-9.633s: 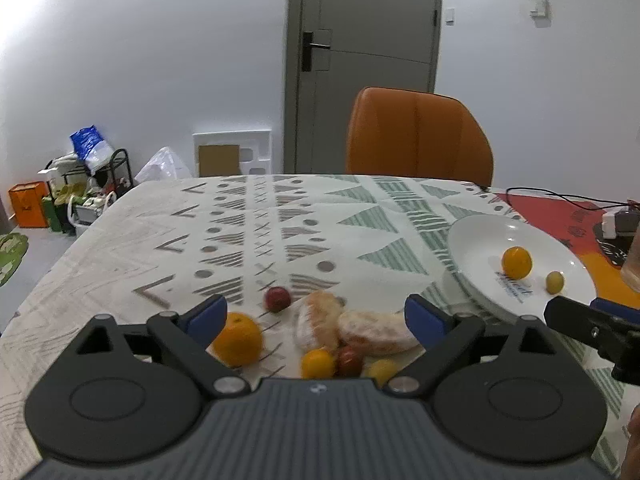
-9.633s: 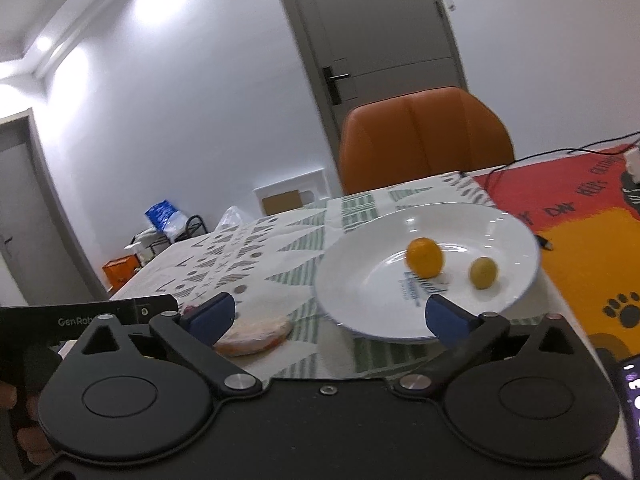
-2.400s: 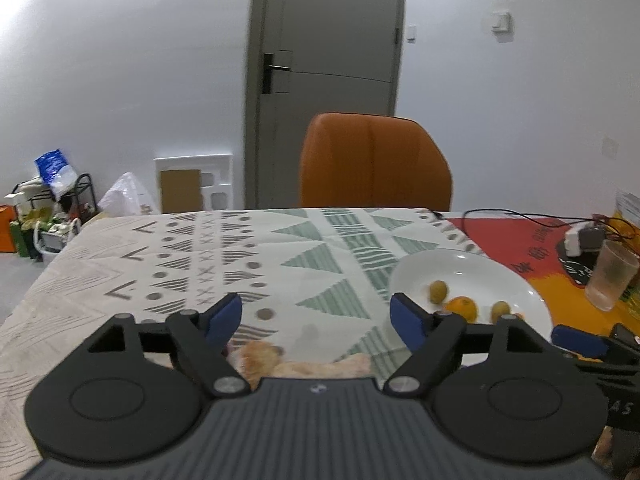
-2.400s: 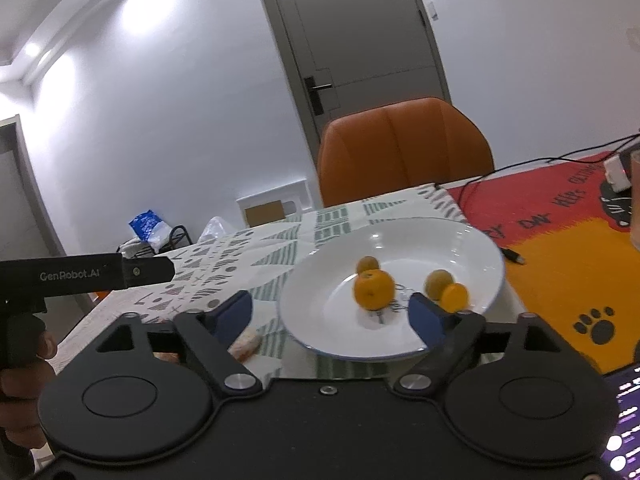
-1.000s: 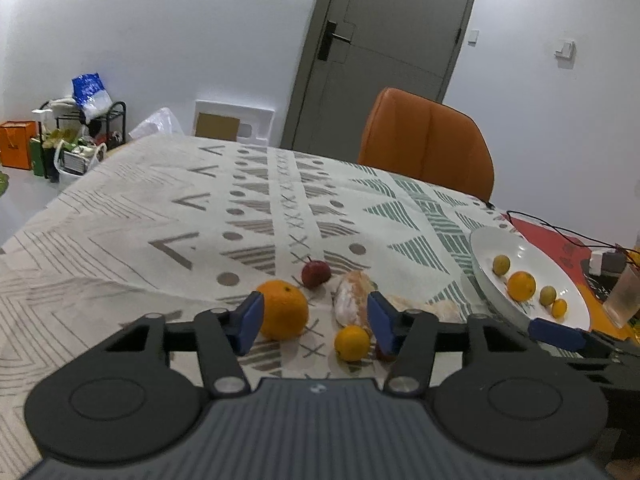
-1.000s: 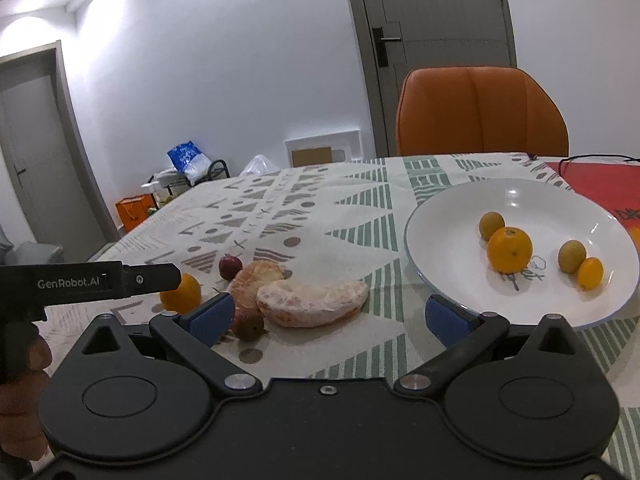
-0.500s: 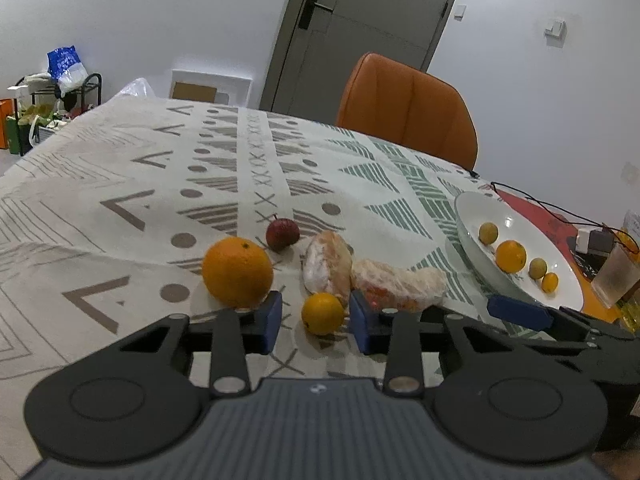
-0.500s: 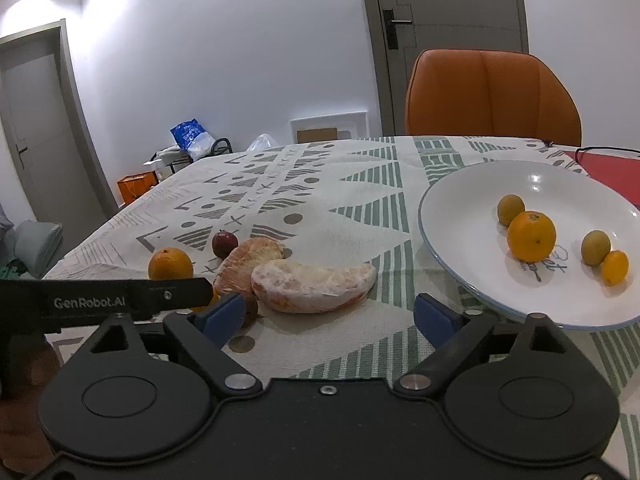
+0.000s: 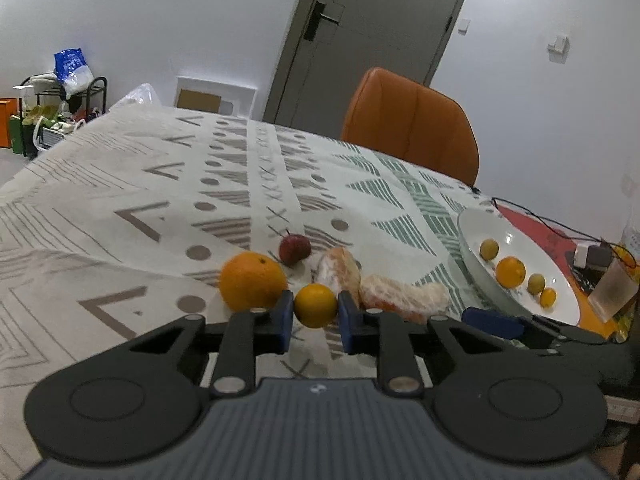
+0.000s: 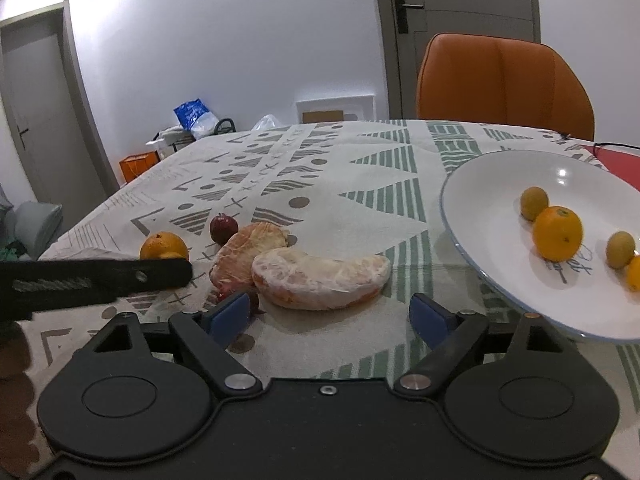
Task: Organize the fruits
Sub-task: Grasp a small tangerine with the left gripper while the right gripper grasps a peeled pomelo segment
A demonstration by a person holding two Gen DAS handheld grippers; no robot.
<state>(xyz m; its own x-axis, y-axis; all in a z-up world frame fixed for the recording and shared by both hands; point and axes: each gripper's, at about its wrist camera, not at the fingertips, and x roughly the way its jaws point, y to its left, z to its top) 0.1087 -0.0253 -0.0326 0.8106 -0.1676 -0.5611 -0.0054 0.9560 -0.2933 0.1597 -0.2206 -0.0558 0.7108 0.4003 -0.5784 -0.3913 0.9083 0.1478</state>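
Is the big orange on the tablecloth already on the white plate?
No. The big orange sits on the tablecloth, left of the small orange fruit in the left gripper, well apart from the white plate.

Left hand-held gripper [image 9: 315, 322]: matte black linkage arms, blue pads on the fingers [image 9: 283, 320], silver pivot screws, two round raised discs on the body, and a ribbed grey housing with a small round logo at centre. Right hand-held gripper [image 10: 331, 317] — same build, but with a smooth black housing and one small centre screw. From the right wrist view, the left unit's side shows as a black bar with blurred, illegible white lettering.
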